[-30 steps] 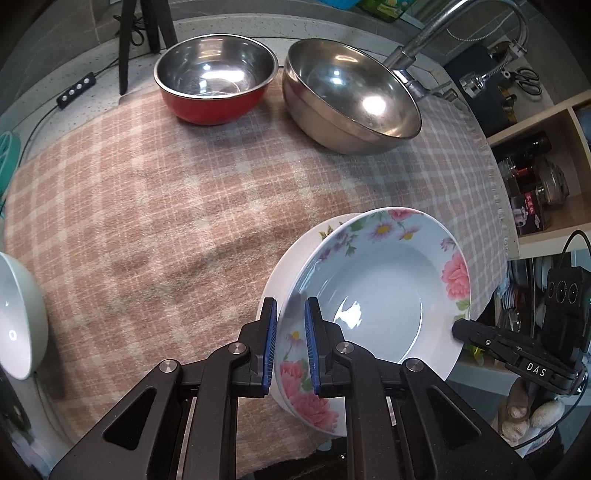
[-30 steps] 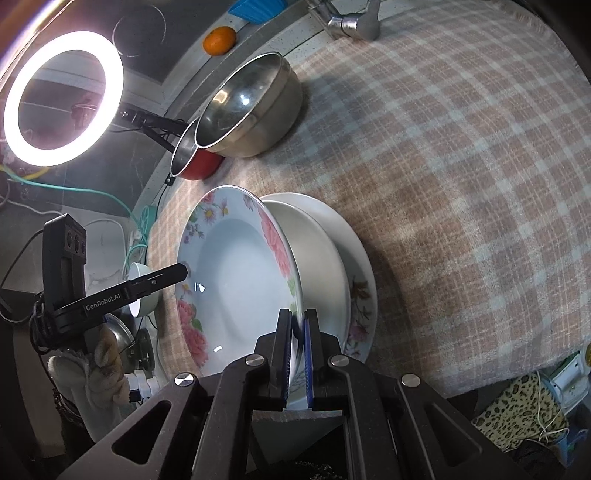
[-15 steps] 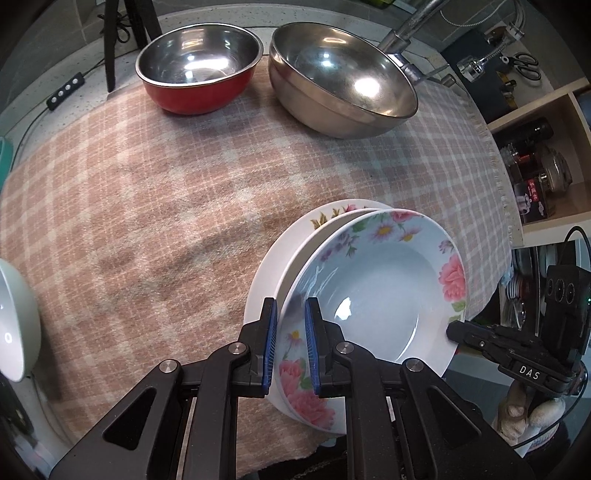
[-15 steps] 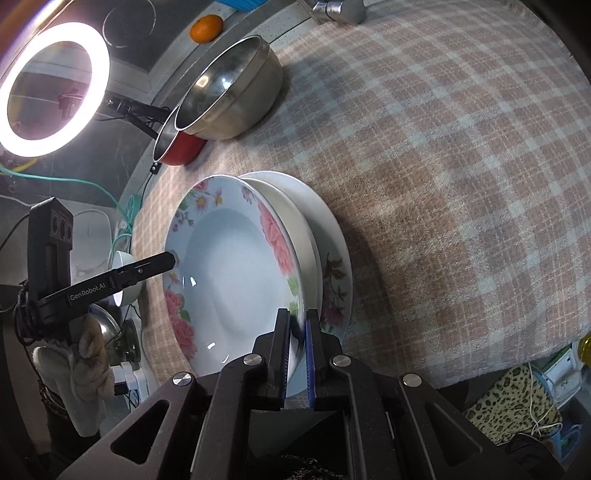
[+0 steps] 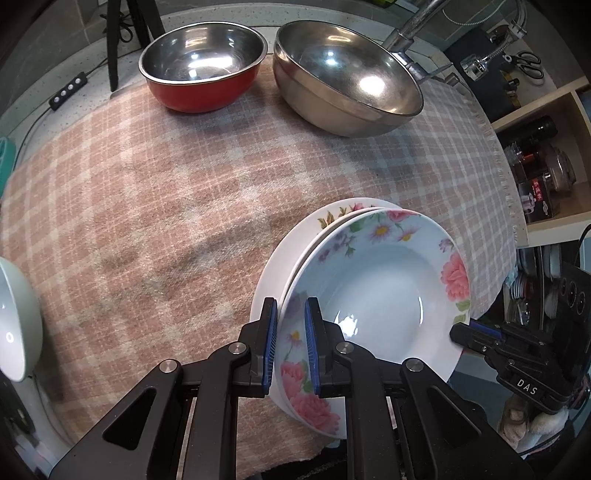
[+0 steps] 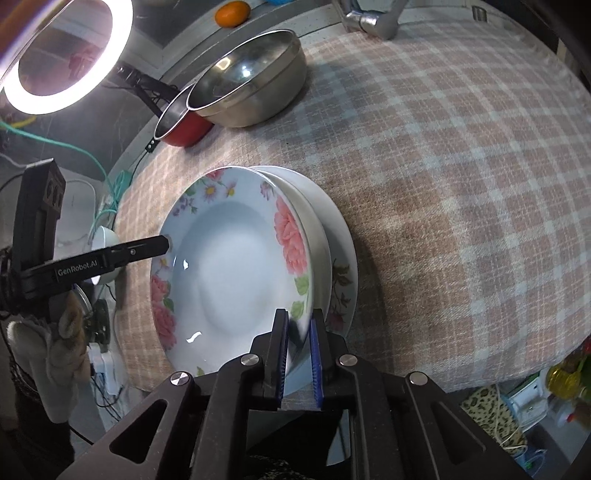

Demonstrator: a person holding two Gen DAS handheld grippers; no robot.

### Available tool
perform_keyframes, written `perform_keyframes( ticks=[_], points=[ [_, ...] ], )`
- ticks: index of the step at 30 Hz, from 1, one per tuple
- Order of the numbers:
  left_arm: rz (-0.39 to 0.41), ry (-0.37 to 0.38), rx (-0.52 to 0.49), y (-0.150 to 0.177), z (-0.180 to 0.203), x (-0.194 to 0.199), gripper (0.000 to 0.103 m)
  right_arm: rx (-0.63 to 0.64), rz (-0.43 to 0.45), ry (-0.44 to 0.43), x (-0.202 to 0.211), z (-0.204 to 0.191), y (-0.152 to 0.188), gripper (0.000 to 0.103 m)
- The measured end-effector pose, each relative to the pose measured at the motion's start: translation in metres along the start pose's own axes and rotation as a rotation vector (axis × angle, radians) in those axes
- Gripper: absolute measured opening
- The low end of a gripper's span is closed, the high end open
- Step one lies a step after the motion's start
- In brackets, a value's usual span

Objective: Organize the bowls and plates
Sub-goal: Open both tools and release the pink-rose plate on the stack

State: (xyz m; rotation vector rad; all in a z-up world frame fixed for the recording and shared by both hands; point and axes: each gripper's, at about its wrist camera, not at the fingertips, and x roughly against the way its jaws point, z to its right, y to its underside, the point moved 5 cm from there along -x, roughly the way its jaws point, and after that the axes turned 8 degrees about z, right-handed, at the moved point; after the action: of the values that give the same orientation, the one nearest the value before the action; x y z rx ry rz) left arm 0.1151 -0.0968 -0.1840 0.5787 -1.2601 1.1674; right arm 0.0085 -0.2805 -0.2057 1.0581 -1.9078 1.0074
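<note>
A floral deep plate (image 5: pixel 380 295) lies tilted on a white plate (image 5: pixel 280 266), near the front edge of the checked cloth. My left gripper (image 5: pixel 290 325) is shut on the floral plate's near rim. The right wrist view shows the floral plate (image 6: pixel 236 273) on the white plate (image 6: pixel 341 266). My right gripper (image 6: pixel 298 332) straddles the opposite rim; its jaws are opening and a gap shows beside the rim. Each gripper also shows in the other's view: the left gripper (image 6: pixel 162 245) and the right gripper (image 5: pixel 469 332).
A red bowl (image 5: pixel 203 70) and a large steel bowl (image 5: pixel 347 74) stand at the cloth's far edge, below a tap (image 5: pixel 410 33). A white bowl (image 5: pixel 14 317) sits off the left edge. A shelf (image 5: pixel 546 166) is on the right and a ring light (image 6: pixel 62 51) glows behind.
The floral plate has sunk closer onto the white plate. My right gripper's jaws have parted a little around the rim. The left gripper keeps its hold.
</note>
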Motion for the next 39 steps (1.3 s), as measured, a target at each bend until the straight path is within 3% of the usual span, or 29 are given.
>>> perform_keyframes(
  ticks=[6,17,29,31,35,39],
  points=[
    [0.011,0.005,-0.016,-0.002,0.004,0.003,0.013,0.034,0.003,0.06,0.002,0.002,-0.002,0.015],
    [0.019,0.011,-0.01,-0.001,0.004,0.004,0.013,0.025,0.02,0.046,0.005,0.008,-0.001,0.015],
    [0.133,-0.002,0.03,-0.001,-0.005,0.031,0.014,0.06,0.083,0.044,0.024,0.004,-0.01,0.015],
    [0.155,-0.005,0.045,0.0,-0.008,0.037,0.014,0.078,0.115,0.05,0.03,0.003,-0.015,0.018],
    [0.208,-0.009,0.099,0.003,-0.021,0.052,0.014,0.084,0.175,0.034,0.041,0.003,-0.024,0.034],
    [0.251,-0.007,0.147,0.008,-0.029,0.064,0.014,0.09,0.201,0.016,0.047,0.003,-0.034,0.036]
  ],
)
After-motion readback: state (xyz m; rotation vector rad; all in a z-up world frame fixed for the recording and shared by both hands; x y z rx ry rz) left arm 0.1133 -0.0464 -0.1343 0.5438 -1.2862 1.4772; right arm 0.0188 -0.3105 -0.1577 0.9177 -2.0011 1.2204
